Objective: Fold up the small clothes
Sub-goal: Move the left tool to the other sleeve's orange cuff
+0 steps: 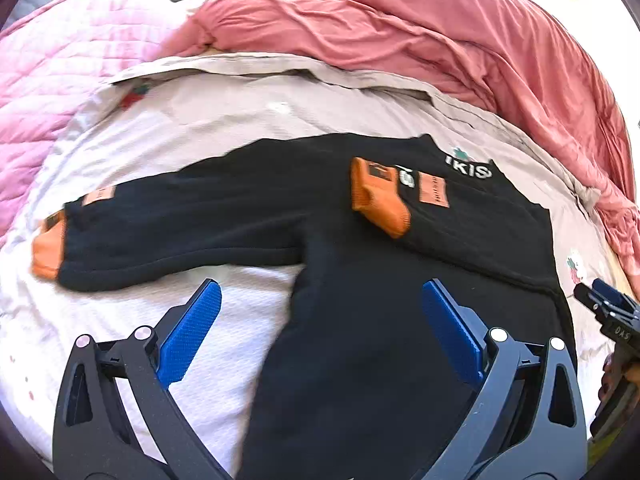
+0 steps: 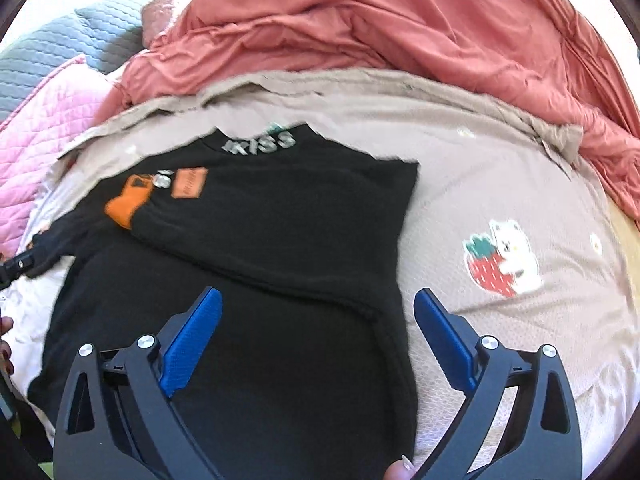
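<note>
A small black sweater (image 1: 360,300) with orange cuffs lies flat on the bed. Its right sleeve is folded across the chest, the orange cuff (image 1: 378,200) near the collar. Its left sleeve (image 1: 180,220) stretches out to the left, ending in an orange cuff (image 1: 46,248). My left gripper (image 1: 320,304) is open and empty above the sweater's left armpit. My right gripper (image 2: 316,312) is open and empty over the sweater's (image 2: 248,280) folded right edge. The right gripper's tip also shows in the left wrist view (image 1: 608,312).
The bed has a beige sheet (image 2: 500,184) with a strawberry and bear print (image 2: 502,260). A rumpled red blanket (image 1: 440,32) lies behind the sweater. A pink quilt (image 1: 52,76) lies at the far left. A grey quilted pillow (image 2: 60,52) sits at the back left.
</note>
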Motion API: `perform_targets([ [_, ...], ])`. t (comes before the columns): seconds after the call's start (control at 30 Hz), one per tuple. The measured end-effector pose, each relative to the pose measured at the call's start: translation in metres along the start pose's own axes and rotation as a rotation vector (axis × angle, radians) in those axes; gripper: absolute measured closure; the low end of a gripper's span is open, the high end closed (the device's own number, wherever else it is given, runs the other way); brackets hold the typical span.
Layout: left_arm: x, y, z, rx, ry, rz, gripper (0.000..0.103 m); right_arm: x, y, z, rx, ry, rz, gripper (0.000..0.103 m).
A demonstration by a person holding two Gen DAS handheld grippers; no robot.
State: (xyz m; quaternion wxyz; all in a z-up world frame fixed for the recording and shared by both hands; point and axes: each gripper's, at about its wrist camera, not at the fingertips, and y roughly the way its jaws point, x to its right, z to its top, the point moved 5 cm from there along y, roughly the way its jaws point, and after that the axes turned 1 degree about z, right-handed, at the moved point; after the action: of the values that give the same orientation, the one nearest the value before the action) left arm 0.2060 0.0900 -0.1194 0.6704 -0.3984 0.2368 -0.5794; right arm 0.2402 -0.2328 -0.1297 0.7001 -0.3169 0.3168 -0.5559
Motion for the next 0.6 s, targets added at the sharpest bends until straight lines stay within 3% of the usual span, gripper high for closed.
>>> perform_targets([
  [0.27,-0.055,-0.028,-0.005,0.012,-0.087,0.042,0.009,-0.07,-0.013,0.027,0.05,-0.094,0.097,0.005],
  [0.6,-0.154,-0.058,-0.012,0.038,-0.248,0.126,0.009,-0.204,-0.008,0.057,0.075,-0.291,0.231,0.005],
])
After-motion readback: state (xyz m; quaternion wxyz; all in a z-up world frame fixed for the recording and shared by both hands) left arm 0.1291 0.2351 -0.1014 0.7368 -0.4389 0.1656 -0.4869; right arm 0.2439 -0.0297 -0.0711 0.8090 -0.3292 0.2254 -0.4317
